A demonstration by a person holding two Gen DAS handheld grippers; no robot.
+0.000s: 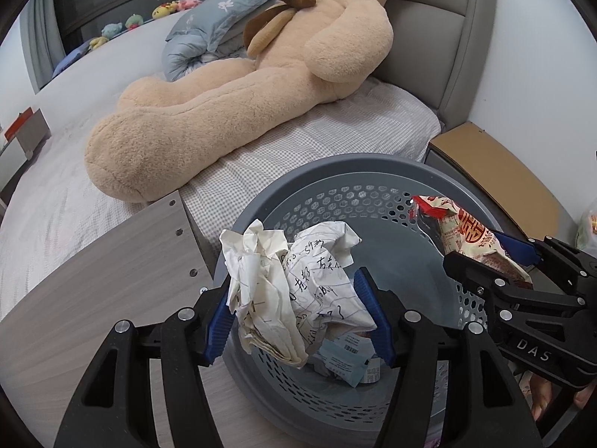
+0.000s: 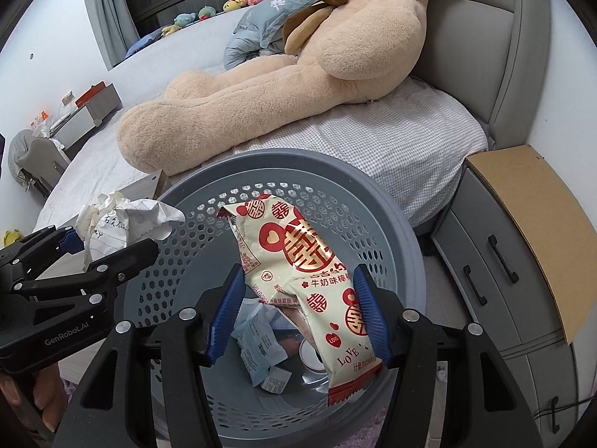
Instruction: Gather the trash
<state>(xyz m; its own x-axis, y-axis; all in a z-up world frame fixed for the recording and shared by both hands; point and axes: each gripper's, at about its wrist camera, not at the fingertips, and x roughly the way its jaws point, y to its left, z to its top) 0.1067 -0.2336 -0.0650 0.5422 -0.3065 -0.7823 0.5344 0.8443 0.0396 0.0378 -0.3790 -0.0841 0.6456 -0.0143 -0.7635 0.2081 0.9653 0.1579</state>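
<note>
Beside a bed (image 1: pixel 335 138) covered in a pale checked sheet stands a round grey basket (image 1: pixel 335 171) with a perforated wall, and both tools hang over its mouth. A large tan teddy bear (image 1: pixel 231 100) lies along the bed against a grey padded headboard (image 1: pixel 440 37), with a blue-grey pillow (image 1: pixel 220 11) behind it and small soft toys (image 1: pixel 164 9) lined up under a dark window. A pale wood board (image 1: pixel 93 276) borders the basket on one side; on the other is a grey nightstand (image 2: pixel 496 261) topped with a sheet of cardboard (image 2: pixel 530 216).

The left gripper (image 1: pixel 298 321) pinches a crumpled ball of handwritten paper (image 1: pixel 294 291) between its blue pads, above the near part of the basket. The right gripper (image 2: pixel 298 317) holds a cream and red snack wrapper (image 2: pixel 309 291) by its sides, hanging over the basket's middle.

The left view shows the wrapper only partly, edge-on behind the other tool's black frame (image 1: pixel 522 298). The right view shows its printed face in full, the nightstand's drawer handles (image 2: pixel 500 257), and more of the basket's floor, where a light blue packet (image 2: pixel 257 339) and small scraps already lie. It also takes in a low cabinet (image 2: pixel 89 112) across the room and fingers (image 2: pixel 41 399) on the left tool's grip. The left view gives the closer look at the writing on the paper.
</note>
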